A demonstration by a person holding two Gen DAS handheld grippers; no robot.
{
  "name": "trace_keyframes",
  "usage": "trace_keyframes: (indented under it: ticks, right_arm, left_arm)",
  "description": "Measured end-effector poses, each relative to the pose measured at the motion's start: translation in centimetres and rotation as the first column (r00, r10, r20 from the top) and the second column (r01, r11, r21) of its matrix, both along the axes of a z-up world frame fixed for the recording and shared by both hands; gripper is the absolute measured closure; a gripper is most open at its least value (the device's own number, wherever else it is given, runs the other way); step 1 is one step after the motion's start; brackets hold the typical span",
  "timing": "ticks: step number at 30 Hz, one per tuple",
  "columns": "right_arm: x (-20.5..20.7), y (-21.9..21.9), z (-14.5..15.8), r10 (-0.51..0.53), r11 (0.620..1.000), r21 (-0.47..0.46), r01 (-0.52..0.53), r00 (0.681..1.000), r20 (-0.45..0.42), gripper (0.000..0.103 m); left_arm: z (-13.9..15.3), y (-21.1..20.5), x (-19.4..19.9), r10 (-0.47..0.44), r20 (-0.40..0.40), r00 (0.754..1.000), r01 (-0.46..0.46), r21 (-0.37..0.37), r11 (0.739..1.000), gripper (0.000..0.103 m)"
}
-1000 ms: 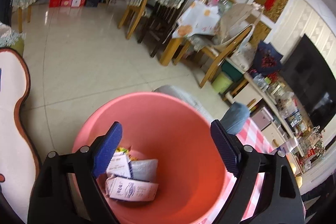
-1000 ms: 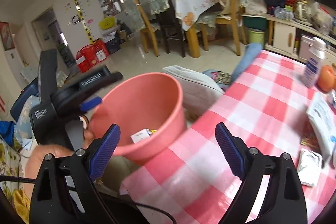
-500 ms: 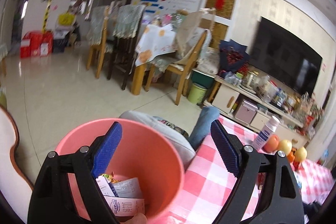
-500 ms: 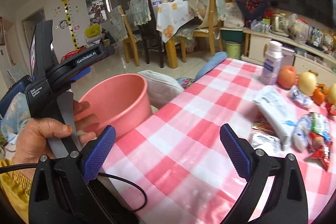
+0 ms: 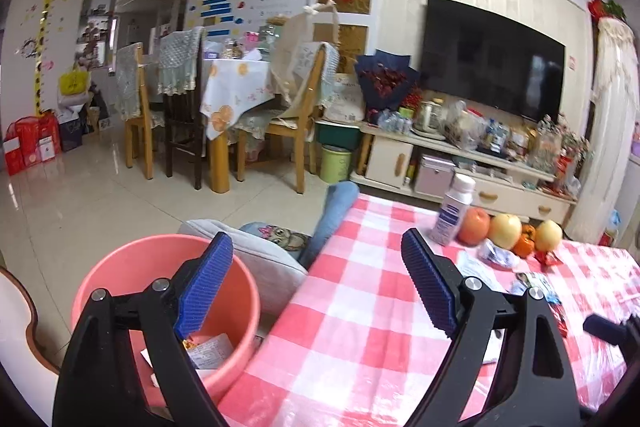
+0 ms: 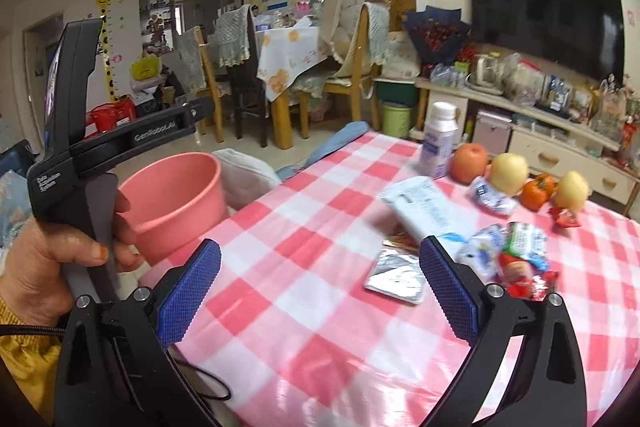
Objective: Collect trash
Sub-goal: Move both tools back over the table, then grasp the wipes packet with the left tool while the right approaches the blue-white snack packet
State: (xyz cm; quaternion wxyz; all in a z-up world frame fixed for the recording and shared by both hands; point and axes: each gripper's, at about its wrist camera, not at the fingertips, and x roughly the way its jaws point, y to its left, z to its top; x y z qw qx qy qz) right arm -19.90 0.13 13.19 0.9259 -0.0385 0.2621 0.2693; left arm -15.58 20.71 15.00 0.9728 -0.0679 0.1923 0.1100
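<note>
Both views have swung off the pink bucket [image 5: 132, 267] toward the checked surface [image 6: 320, 307]. The left gripper [image 5: 316, 287] and right gripper [image 6: 320, 287] gape wide, empty. Next up, I'd say: the wrappers [image 6: 396, 275] near the fruit, while earlier trash sits in the bucket beside the surface's edge.

Two wrist fisheyes near table edge, facing across checked table [image 5: 360, 307], both sharing pink bucket [image 6: 176, 195]
</note>
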Motion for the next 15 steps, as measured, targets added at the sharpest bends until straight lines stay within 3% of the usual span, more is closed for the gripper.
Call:
trace_keyframes:
  ticks: [9,15]
  right_arm:
    - [0.2,-4.7,0.9,-0.076,0.996,0.048,0.074,0.997,0.034,0.005]
    - [0.3,-6.8,0.9,-0.091,0.994,0.054,0.09,0.995,0.033,0.005]
  left_arm:
    - [0.3,-4.9,0.0,-0.107,-0.062,0.992,0.111,0.076,0.991,0.016]
    - [0.1,-6.9,-0.1,-0.151,-0.093,0.984,0.159,0.079,0.984,0.016]
